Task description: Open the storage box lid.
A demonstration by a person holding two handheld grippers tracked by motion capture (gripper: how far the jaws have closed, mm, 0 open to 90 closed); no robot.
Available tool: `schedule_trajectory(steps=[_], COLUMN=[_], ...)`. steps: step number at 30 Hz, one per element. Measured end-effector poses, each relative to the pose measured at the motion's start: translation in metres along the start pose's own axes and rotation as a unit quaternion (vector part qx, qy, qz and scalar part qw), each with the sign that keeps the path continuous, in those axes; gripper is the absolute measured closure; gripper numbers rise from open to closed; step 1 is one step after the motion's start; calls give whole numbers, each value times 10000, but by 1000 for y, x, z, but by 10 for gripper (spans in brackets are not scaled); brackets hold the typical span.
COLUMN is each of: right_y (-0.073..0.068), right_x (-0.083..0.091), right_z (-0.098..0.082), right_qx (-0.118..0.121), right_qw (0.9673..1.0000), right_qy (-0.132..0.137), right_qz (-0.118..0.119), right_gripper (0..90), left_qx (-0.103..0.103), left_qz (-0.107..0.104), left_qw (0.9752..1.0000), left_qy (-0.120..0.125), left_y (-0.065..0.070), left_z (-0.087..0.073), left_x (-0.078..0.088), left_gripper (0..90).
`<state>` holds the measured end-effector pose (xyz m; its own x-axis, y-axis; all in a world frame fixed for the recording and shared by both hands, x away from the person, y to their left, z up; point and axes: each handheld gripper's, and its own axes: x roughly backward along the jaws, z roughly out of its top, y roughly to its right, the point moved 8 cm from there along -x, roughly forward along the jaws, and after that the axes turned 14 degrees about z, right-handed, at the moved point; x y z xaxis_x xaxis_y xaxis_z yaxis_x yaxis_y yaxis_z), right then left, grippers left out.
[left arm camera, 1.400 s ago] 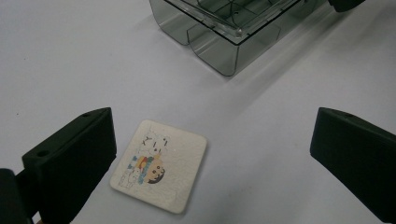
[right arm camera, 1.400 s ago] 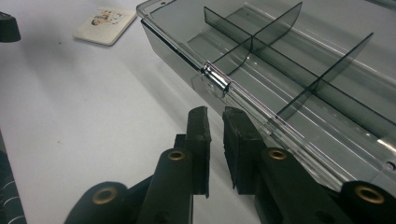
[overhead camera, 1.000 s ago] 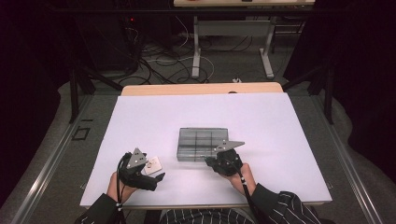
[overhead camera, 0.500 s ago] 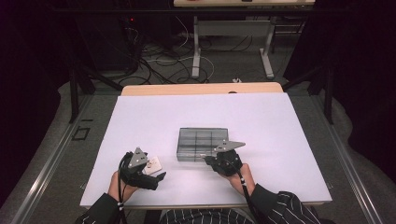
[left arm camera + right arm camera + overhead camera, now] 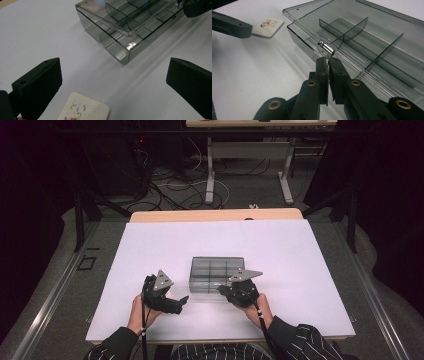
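Box [image 5: 216,272]: smoky clear plastic, rectangular, thin dividers, mid-table.
Right gripper [image 5: 328,60]: clenched on the box's front lid edge.
Left gripper [image 5: 112,82]: released, wide.
Card [image 5: 85,110]: white, rounded, flat between its jaws.

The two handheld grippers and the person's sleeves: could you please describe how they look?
Both the left gripper and the right gripper are black, each topped by a grey three-cornered plate, with a black cable trailing back. The right gripper's linkage has brass-coloured pivots. The sleeves are dark with thin white stripes.
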<state>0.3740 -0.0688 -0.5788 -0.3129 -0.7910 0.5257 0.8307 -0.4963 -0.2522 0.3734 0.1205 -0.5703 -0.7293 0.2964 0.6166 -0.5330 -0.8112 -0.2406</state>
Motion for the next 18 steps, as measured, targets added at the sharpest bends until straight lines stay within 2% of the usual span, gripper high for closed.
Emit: schedule_trajectory(steps=[4, 8, 11, 18], right_y=[0, 0, 0, 0], right_x=[2, 2, 1, 1], right_z=[2, 2, 0, 1], right_qx=[14, 25, 0, 21], right_qw=[10000, 10000, 10000, 10000], right_qy=[3, -12, -79, -39], right_qz=[10, 18, 40, 37], right_gripper=[865, 865, 864, 864], left_qx=[-95, -51, -149, -206], left_qz=[33, -6, -12, 3], left_qw=[9999, 10000, 9999, 9998], left_qy=[-3, 31, -4, 8], left_y=[3, 7, 9, 12], left_z=[7, 13, 14, 16], left_x=[-6, -9, -10, -13], left_gripper=[18, 61, 83, 158])
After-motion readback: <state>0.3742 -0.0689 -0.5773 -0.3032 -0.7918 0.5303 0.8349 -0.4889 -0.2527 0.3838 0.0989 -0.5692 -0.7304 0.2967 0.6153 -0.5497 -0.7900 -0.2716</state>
